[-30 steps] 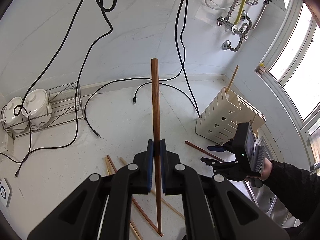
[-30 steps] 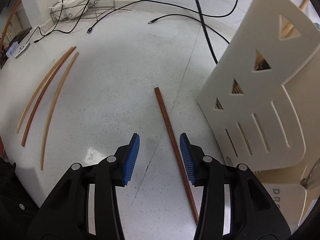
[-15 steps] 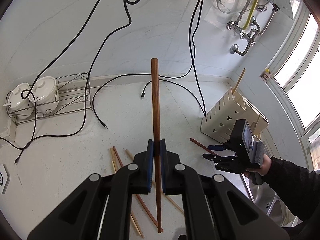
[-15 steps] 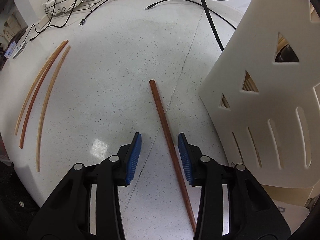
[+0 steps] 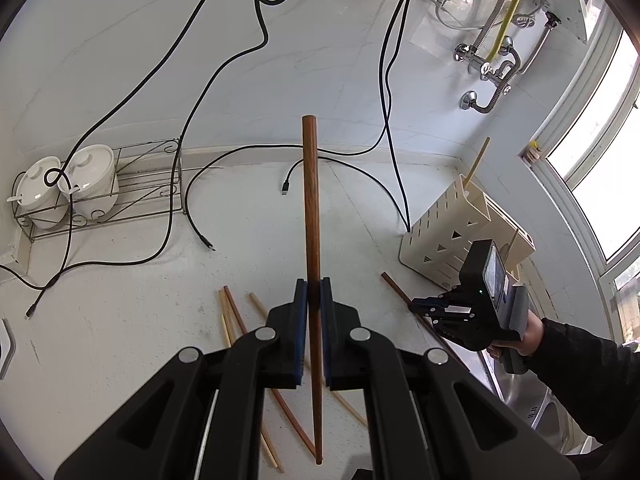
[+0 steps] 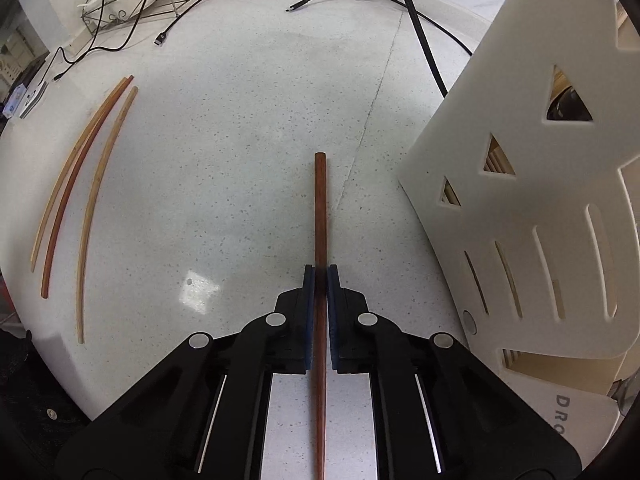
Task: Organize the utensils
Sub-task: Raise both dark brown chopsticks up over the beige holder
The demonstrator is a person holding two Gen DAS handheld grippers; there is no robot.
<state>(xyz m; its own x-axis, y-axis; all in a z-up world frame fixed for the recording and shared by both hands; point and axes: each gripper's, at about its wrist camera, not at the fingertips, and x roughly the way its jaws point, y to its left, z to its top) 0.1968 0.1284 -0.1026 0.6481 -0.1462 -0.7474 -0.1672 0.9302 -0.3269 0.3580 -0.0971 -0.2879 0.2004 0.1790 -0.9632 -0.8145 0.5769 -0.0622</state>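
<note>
The right gripper (image 6: pixel 320 276) has just closed on the dark chopstick (image 6: pixel 320 216) that lay loose between its open jaws a second ago — beside the cream utensil holder (image 6: pixel 540 208), marked "DRO". The left gripper (image 5: pixel 314 292) grips another brown chopstick (image 5: pixel 310 200), unchanged.

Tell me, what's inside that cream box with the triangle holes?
Through the utensil holder's triangle holes, pale wooden sticks and something dark show. One pale chopstick pokes out its top. The walls hide the rest.

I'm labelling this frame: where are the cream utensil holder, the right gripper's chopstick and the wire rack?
cream utensil holder (image 6: pixel 532 240), right wrist view, slotted side wall
right gripper's chopstick (image 6: pixel 320 208), right wrist view, upper shaft
wire rack (image 5: pixel 148 184), left wrist view, bars
</note>
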